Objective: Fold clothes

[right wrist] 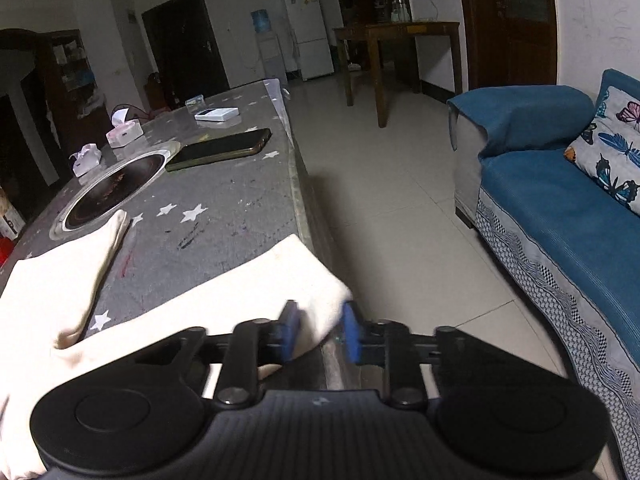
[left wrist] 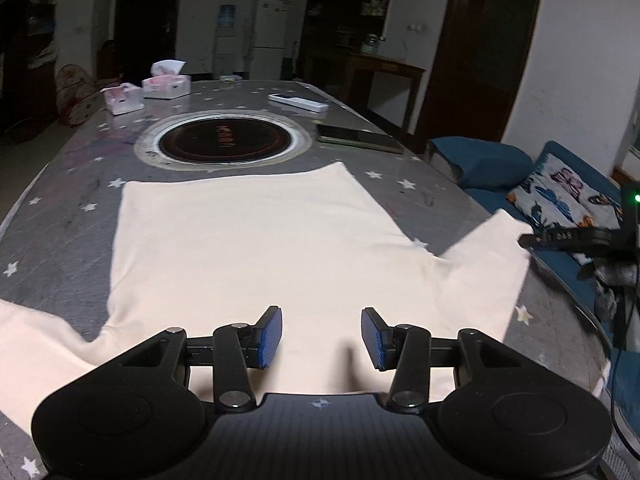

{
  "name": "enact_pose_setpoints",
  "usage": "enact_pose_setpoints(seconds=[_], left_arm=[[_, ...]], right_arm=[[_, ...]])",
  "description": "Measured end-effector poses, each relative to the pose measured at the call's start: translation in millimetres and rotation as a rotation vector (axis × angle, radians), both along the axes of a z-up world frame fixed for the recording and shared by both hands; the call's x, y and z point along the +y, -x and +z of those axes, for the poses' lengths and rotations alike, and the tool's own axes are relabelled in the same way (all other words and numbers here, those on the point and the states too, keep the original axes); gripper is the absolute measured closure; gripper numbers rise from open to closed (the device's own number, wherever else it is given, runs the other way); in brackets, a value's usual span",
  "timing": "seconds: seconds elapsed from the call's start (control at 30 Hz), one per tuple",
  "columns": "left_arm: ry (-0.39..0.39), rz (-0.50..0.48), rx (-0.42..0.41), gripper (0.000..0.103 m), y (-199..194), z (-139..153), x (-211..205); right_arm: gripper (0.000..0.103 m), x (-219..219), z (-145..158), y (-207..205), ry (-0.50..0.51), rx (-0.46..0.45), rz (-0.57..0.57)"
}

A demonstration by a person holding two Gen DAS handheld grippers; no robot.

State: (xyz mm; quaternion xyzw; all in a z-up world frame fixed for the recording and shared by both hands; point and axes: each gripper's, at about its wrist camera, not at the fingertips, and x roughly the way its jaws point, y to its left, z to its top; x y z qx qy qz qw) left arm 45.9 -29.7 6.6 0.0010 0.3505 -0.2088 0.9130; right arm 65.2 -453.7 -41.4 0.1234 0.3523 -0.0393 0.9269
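garment (left wrist: 256, 240) on table (left wrist: 60, 208), phone (left wrist: 358, 139) behind

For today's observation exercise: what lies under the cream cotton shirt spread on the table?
Under the cream cotton shirt only the grey star-printed tablecloth shows, around its edges. Whatever lies beneath its middle is covered and cannot be seen.

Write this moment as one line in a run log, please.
step: fold start | cream shirt: flat on table | left claw: open above shirt | right claw: sleeve between pads, at table edge
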Motion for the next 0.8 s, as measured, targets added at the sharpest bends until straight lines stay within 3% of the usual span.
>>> enact_pose_setpoints(seconds=[0.07,0.13,0.33,0.53,0.8], left_arm=[[-0.004,-0.016,0.003,0.056,1.8,-1.3,-5.0],[-0.008,-0.034,0.006,0.056,3.5,-3.3,-10.2],[-0.016,-0.123,0.024,0.056,12.4,-14.1,-30.9],[-0.033,-0.212,0.02,0.056,27.8,-21.6,-49.8],[0.005,-0.118,-0.027,0.052,29.3,-3.9,-14.3]], right_arm=[[0.093,0.1,0.3,-0.1,-0.013,-0.008,-0.002],[0.096,-0.3,2.2,2.3,-0.027,-0.027,-0.01],[0.098,-0.9,26.6,16.3,-0.054,-0.107,-0.008],[0.099,15.0,66.1,20.9,-0.048,-0.174,0.065],[0.099,77.6,118.5,15.5,-0.028,-0.267,0.256]])
